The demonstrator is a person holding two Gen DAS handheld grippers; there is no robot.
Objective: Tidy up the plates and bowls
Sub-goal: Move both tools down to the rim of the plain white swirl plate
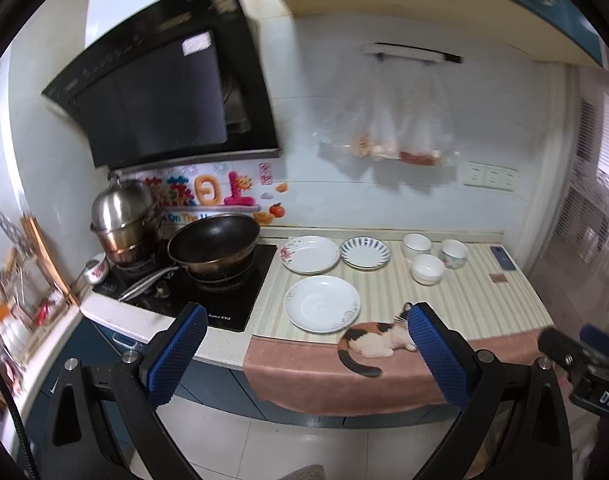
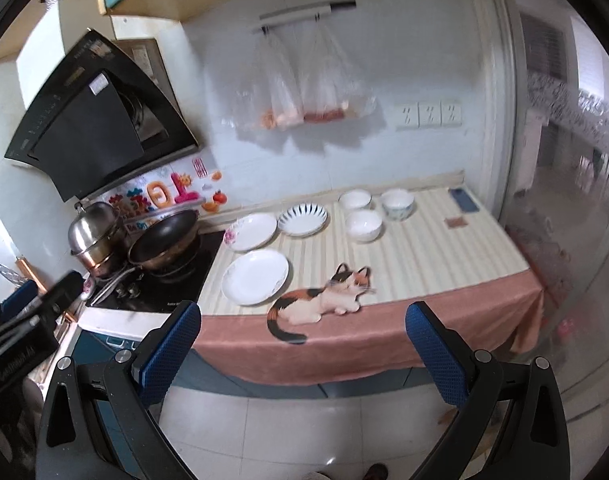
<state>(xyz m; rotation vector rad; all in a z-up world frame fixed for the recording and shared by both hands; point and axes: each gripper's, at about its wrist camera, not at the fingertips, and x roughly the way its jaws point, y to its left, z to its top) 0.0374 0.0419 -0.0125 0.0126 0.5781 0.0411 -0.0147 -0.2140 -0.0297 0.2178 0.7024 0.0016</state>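
Blue-padded left gripper (image 1: 304, 344) and right gripper (image 2: 302, 344), both spread wide, empty, off the counter. On striped cloth (image 2: 416, 248): three plates (image 2: 255, 277) near the stove (image 1: 224, 292), three bowls (image 2: 363, 225) clustered rightward.

On the counter cloth (image 1: 464, 300) three plates sit left – one (image 1: 321, 303) at the front, two behind it, the flowered plate (image 1: 309, 254) just left of the striped plate (image 1: 365, 252). Three bowls (image 1: 427, 268) cluster right of them – the stove (image 1: 208, 288) lies left, bearing a wok (image 1: 213, 242)
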